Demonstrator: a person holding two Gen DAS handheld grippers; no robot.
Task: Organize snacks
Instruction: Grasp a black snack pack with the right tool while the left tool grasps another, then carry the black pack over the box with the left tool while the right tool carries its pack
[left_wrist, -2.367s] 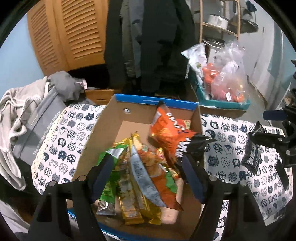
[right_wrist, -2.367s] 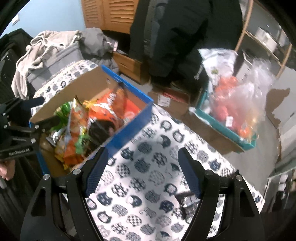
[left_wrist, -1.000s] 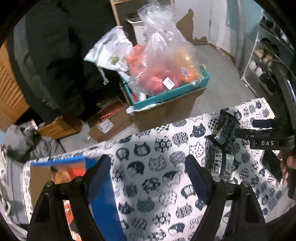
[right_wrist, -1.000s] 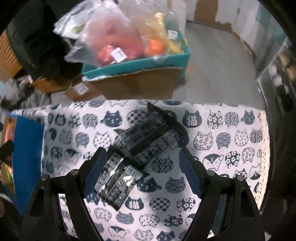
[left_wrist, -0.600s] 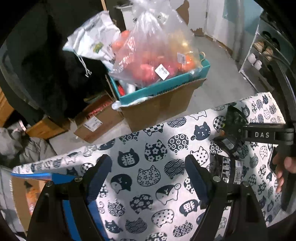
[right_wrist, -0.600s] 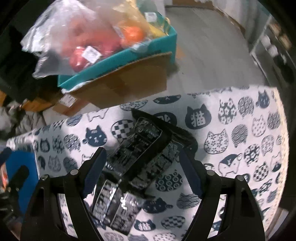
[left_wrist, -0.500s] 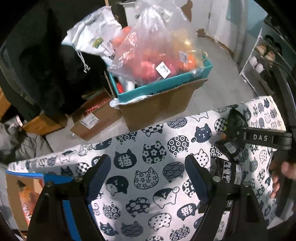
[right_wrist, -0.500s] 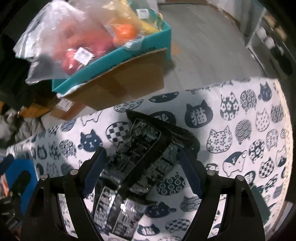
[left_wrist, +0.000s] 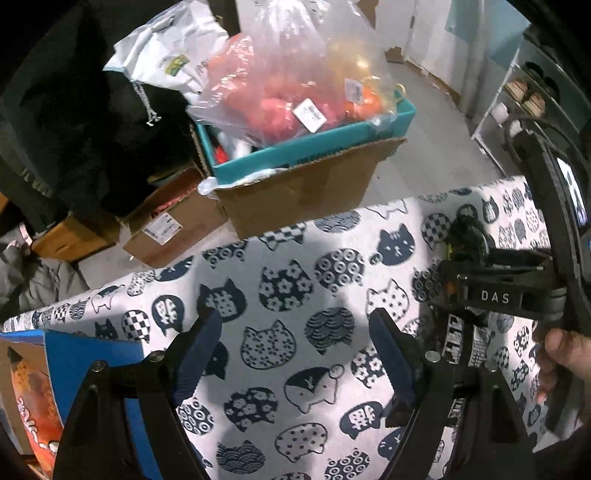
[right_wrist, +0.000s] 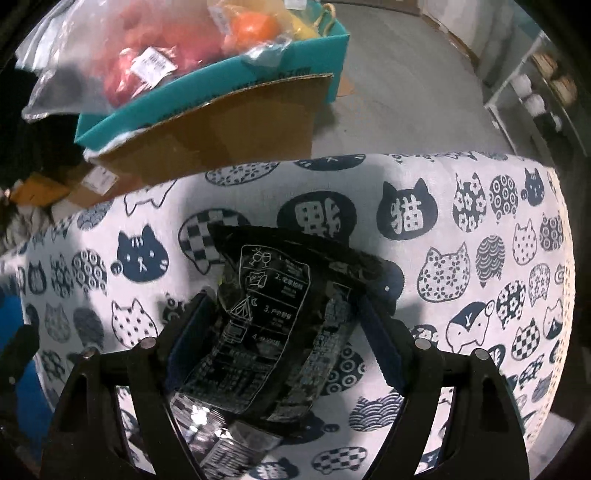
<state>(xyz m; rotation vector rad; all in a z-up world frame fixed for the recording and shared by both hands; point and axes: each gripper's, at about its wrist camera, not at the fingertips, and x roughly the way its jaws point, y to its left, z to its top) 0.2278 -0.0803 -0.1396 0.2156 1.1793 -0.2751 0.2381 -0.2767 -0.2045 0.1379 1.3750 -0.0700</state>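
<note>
A black snack packet (right_wrist: 280, 317) with white line drawings and print is seen at the centre of the right wrist view, lying on the cat-print tablecloth (right_wrist: 461, 221), its top edge pointing toward the upper left of the frame. It is framed by the right gripper (right_wrist: 284, 325), whose blue-padded fingers (right_wrist: 380, 347) are set wide on either side of it; whether the pads touch the packet cannot be told, and no firm squeeze is shown. More black packets (right_wrist: 221, 435) with shiny print are glimpsed beneath it at the lower centre of that frame. In the left wrist view, the left gripper (left_wrist: 295, 350) is held wide apart over bare tablecloth (left_wrist: 295, 266), with nothing between its fingers. At the right of that frame the right gripper's body, labelled DAS (left_wrist: 495, 295), is seen, with the person's right hand (left_wrist: 561, 354) wrapped on its handle, and the dark packets (left_wrist: 461, 339) are partly hidden under it. At the lower left edge, the blue-sided cardboard box (left_wrist: 92, 362) is shown, with an orange snack bag (left_wrist: 33, 406) inside it. Beyond the table edge, at the upper centre, a teal-rimmed carton (left_wrist: 314, 155) is found on the floor, topped by a clear plastic bag of red and orange produce (left_wrist: 288, 99).
</note>
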